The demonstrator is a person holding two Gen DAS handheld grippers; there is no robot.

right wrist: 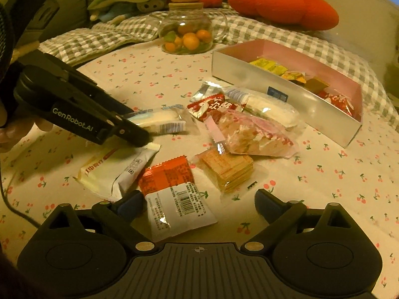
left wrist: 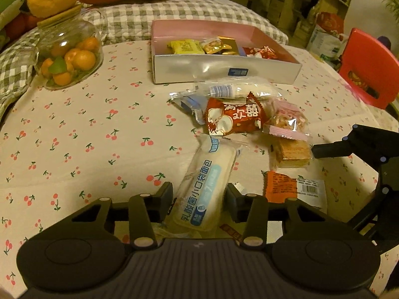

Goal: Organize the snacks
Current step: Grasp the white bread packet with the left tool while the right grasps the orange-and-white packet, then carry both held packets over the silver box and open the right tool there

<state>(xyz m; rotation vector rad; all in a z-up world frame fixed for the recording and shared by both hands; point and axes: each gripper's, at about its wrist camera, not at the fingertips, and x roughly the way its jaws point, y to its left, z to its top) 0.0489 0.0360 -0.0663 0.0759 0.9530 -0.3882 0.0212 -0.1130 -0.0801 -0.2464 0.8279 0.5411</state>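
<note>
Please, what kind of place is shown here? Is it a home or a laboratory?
Most likely a home living room. A table with a cherry-print cloth stands against a sofa with checked cushions, a plush orange pillow lies behind, and a glass jar of small oranges sits beside the snack box.

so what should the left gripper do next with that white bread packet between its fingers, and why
Probably close on it. The left gripper is open, its fingers either side of the white bread packet but not visibly pinching it. The packet lies flat on the tablecloth; the box beyond has room.
</note>
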